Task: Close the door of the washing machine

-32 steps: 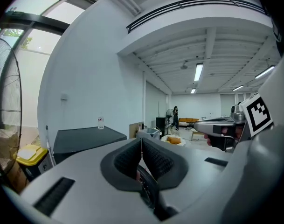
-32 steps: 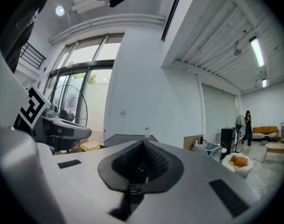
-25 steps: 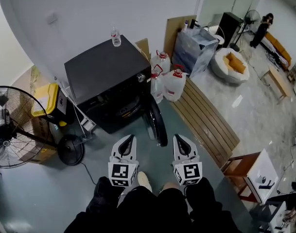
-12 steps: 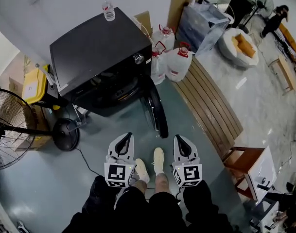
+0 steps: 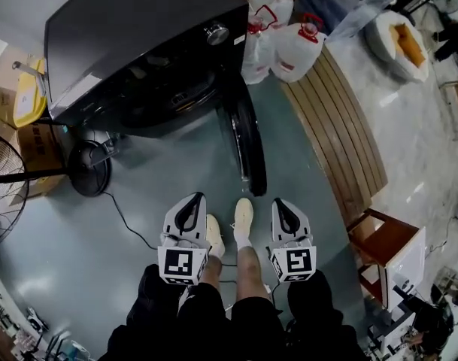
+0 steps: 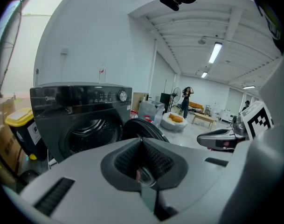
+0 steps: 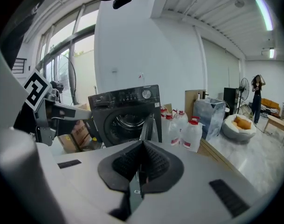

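At the upper left of the head view stands the dark washing machine (image 5: 138, 36). Its round door (image 5: 247, 145) is swung out and shows edge-on near the centre of the frame. You hold the left tool (image 5: 192, 205) and the right tool (image 5: 281, 207) side by side at the lower centre, well apart from the door. Both have their jaws pressed together with nothing between them. White water jugs (image 5: 289, 43) stand just right of the machine.
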`<state>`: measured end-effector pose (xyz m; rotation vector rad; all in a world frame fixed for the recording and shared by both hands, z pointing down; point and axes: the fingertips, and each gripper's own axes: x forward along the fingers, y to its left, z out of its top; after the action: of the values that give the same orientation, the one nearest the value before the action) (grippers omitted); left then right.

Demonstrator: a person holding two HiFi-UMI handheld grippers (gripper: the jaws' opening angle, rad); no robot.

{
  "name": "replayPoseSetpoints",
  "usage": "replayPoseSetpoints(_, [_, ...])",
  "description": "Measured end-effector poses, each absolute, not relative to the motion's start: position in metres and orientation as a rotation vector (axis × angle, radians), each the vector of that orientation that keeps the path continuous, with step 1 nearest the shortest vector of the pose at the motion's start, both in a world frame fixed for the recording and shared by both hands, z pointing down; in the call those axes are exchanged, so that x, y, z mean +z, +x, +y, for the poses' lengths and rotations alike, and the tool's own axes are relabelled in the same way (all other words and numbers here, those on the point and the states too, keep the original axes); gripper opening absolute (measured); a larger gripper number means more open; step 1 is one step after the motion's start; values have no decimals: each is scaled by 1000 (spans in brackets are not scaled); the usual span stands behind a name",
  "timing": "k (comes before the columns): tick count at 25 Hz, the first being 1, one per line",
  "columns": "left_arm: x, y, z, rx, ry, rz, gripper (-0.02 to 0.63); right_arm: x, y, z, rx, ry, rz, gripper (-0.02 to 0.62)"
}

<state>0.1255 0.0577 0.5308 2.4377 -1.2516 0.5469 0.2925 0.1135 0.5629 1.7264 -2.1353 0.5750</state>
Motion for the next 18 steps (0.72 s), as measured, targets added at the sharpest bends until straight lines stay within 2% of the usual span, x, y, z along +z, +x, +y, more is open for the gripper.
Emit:
replayPoseSetpoints(9, [628, 131, 67, 623, 2326, -1224, 26, 667, 294, 112, 684, 1589, -2117, 24])
replayPoseSetpoints(10, [633, 130, 69, 630, 2320, -1222, 26, 674, 292, 114, 700, 1563, -2124, 106])
replayPoseSetpoints(13, [645, 127, 73, 641, 2296, -1219, 26, 694, 288, 120, 732, 1497, -2135, 148])
replayPoseSetpoints(15, [651, 126, 75, 635, 2274, -1220, 26, 706, 288, 121, 756, 1468, -2134, 203])
replayPoseSetpoints(18, [658, 124, 75, 630, 2257, -1231, 26, 719, 291, 118, 779, 1449, -2129, 235])
